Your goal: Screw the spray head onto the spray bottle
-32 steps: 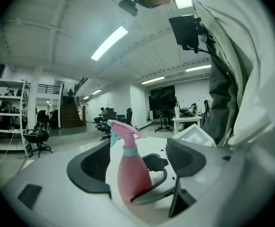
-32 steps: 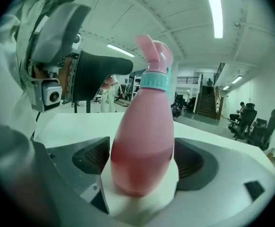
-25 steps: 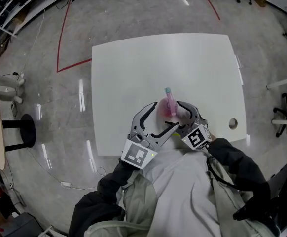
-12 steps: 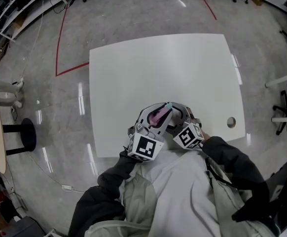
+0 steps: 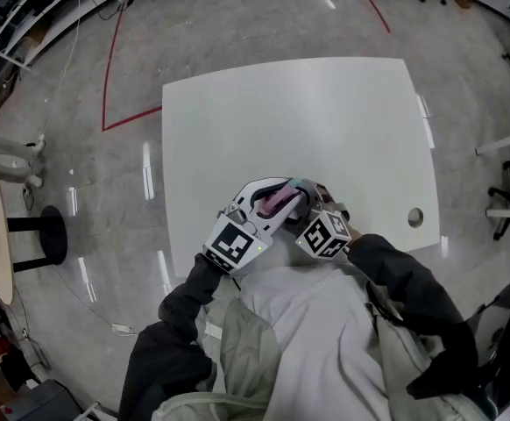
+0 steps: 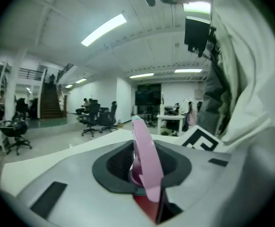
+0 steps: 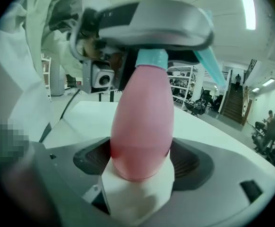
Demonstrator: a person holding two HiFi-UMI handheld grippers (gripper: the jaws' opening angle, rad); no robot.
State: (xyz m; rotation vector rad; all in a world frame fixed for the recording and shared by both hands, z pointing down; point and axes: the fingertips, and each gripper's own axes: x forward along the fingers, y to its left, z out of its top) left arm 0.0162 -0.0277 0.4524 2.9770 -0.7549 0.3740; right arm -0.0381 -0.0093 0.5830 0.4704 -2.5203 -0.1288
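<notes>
- Near the front edge of the table (image 5: 343,112), close to the person's body, the pink spray bottle (image 7: 142,122) is held between the two grippers, with the spray head (image 7: 151,58) at its far end.
- Right gripper (image 7: 140,167): the jaws are clamped on the bottle's rounded lower body, with a dark pad pressed to each side.
- Left gripper (image 6: 140,171): the jaws have just been closing and now stand narrow, with a thin pink part of the spray head pinched between them. From the right gripper view it sits over the teal collar, and the teal nozzle pokes out to one side.
- Handling, as a judgement: the bottle looks like smooth, light plastic. Whether it holds liquid cannot be told.
  - Its tapered, glossy shape is likely to slip or spin in the pads once twisting starts.
  - The walls may give under a hard squeeze.
- Best hold on the bottle: its widest part, low down, where the right gripper has it. Grip firmly enough to resist turning, but do not crush it.
- Best hold on the head: the stiff collar. The thin lever and the nozzle seem likely to flex or slip, and a grip there could tilt the threads.
</notes>
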